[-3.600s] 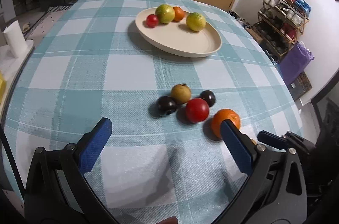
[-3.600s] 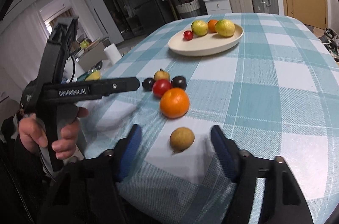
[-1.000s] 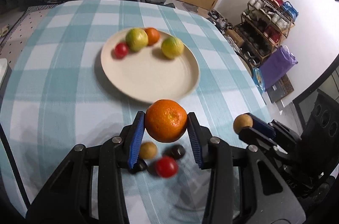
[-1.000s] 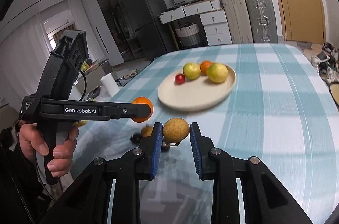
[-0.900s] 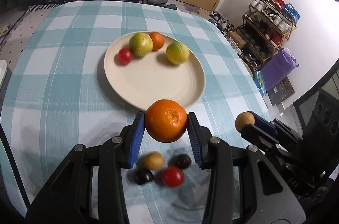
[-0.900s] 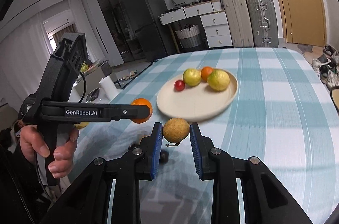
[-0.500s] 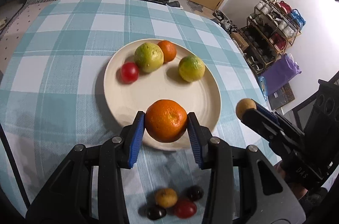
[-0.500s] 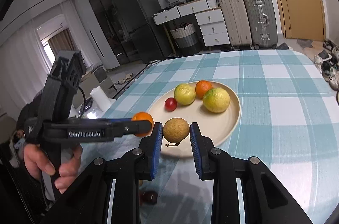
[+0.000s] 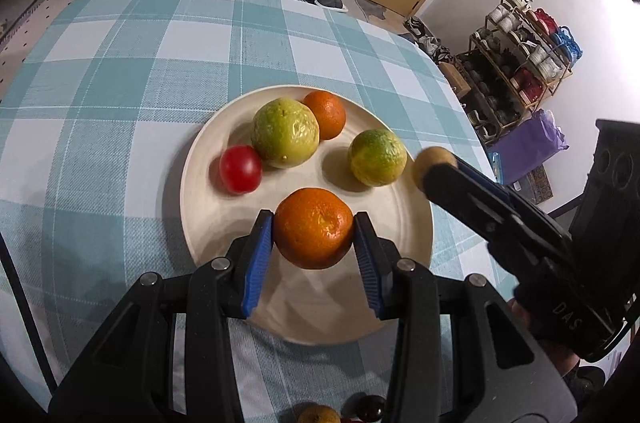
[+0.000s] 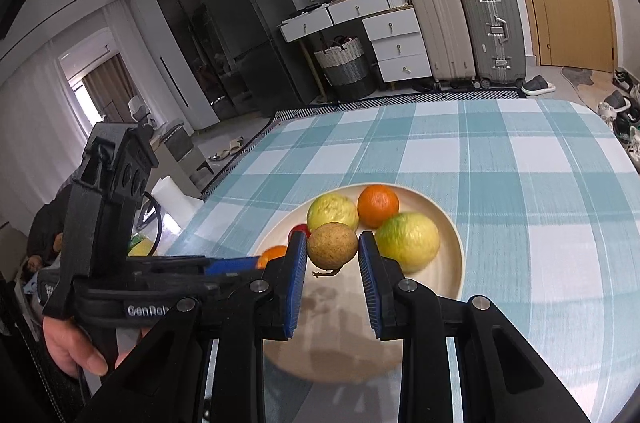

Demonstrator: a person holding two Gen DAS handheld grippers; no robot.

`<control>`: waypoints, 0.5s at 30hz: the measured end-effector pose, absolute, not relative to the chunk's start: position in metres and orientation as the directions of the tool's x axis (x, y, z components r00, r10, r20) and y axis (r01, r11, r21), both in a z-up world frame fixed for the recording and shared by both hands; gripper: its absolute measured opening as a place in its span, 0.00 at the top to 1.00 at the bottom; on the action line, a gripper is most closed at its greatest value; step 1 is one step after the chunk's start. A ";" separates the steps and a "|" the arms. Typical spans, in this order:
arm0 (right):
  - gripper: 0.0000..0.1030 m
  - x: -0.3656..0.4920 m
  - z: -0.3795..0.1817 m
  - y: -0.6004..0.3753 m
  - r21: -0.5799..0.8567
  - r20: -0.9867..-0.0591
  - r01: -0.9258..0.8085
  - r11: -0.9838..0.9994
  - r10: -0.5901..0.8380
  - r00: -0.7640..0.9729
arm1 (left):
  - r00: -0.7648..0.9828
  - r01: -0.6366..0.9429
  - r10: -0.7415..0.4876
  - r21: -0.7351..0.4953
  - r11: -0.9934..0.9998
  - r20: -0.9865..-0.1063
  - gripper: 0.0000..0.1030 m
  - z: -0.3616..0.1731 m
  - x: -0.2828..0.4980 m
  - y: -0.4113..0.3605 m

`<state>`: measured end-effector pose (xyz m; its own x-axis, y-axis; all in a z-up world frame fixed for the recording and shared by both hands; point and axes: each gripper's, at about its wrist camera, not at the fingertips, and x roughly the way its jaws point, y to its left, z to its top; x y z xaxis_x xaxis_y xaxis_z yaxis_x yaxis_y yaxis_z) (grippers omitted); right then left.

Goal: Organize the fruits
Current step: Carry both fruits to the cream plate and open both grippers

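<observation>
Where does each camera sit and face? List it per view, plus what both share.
Left wrist: rides the left tongs, looking down on the plate; they grip the big orange, right tongs intrude.
Right wrist: rides the right tongs, gripping the brown fruit, facing the suitcases; the left hand shows.
Shared: plate, its four fruits, both held fruits.

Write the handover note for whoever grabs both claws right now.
Left claw: shut on the large orange, held over the plate.
Right claw: shut on the brown fruit, also over the plate.
Done: four fruits lie on the plate: tomato, two green-yellow citrus, small orange.
Left: release both, then fetch the small fruits on the cloth at the near edge.
</observation>
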<state>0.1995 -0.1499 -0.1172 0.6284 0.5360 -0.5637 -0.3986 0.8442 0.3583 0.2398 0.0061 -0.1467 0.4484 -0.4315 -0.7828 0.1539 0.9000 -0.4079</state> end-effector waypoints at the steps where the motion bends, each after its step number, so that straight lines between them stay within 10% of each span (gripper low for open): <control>1: 0.74 0.203 -0.118 -0.147 0.351 -0.571 -0.399 0.847 0.531 0.626 | 0.447 0.151 -0.431 -0.409 0.900 -0.784 0.64 -0.148 0.242 0.006; 15: 0.74 0.237 -0.129 -0.126 0.306 -0.630 -0.372 0.877 0.479 0.611 | 0.427 0.151 -0.449 -0.428 0.891 -0.785 0.64 -0.166 0.256 0.002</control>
<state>0.2369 -0.1261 -0.1290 0.6109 0.4788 -0.6305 -0.3718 0.8766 0.3055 0.2560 0.0018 -0.1661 0.4272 -0.4495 -0.7845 0.1508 0.8909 -0.4283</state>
